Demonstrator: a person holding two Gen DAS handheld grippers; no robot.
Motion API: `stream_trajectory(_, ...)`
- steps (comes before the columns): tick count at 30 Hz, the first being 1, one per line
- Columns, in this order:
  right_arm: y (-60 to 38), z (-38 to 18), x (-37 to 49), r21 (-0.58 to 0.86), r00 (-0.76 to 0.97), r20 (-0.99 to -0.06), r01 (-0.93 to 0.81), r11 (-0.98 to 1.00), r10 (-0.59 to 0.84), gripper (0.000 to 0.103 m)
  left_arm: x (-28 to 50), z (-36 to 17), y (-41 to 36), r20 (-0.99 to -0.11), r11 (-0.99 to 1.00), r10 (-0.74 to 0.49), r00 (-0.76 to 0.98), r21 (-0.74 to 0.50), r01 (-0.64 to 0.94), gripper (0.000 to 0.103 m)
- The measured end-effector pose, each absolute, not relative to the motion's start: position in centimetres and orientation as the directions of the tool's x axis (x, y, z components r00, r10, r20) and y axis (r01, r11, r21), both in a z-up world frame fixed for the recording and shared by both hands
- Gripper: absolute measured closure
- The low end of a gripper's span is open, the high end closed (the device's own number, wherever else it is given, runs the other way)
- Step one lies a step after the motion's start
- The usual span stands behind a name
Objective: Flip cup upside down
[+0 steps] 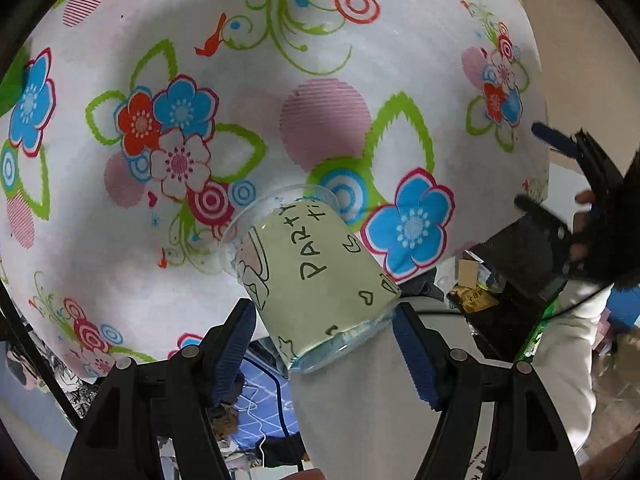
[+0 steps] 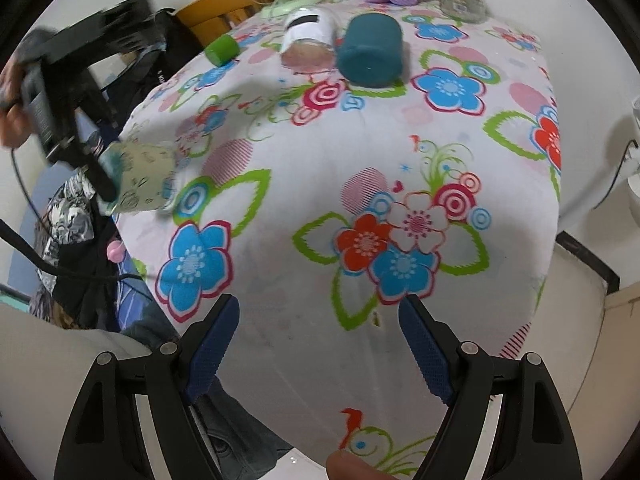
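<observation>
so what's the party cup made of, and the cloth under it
Party cup: likely clear glass or plastic, glossy, with a see-through rim and thick base; the pale green printed part looks like a coating or sleeve. Cloth: matte printed fabric, softly creased.

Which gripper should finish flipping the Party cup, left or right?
Left. The left gripper already has the cup between its jaws, tilted over the table's edge. The right gripper hangs open, empty, well away from it.
</observation>
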State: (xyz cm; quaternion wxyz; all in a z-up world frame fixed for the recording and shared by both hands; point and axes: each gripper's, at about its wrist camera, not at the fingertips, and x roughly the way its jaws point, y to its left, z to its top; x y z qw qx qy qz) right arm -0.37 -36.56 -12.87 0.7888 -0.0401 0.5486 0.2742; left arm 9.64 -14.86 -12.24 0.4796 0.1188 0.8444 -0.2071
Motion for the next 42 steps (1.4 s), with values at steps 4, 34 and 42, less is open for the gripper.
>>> stream_trajectory(4, -35.6, -12.8, -0.8, 0.227, 0.252, -0.883, -0.51, 0.83, 0.396, 0.019, 10.4, -12.7, -15.2, -0.858, 0.883, 0.004, -0.513, -0.238, 0.405, 0.028)
stream_trajectory(34, -30.1, -6.0, -0.4, 0.088, 0.462, -0.815, -0.498, 0.863, 0.35, 0.019, 7.6, -1.5, -8.7, -0.972, 0.85, -0.229, 0.056, -0.171, 0.498, 0.012)
stream_trajectory(42, -28.9, -2.1, -2.1, 0.145, 0.63, -0.678, -0.391, 0.909, 0.379, 0.009, 5.0, 0.9, -5.6, -0.843, 0.875, -0.38, 0.381, -0.193, 0.445, 0.011)
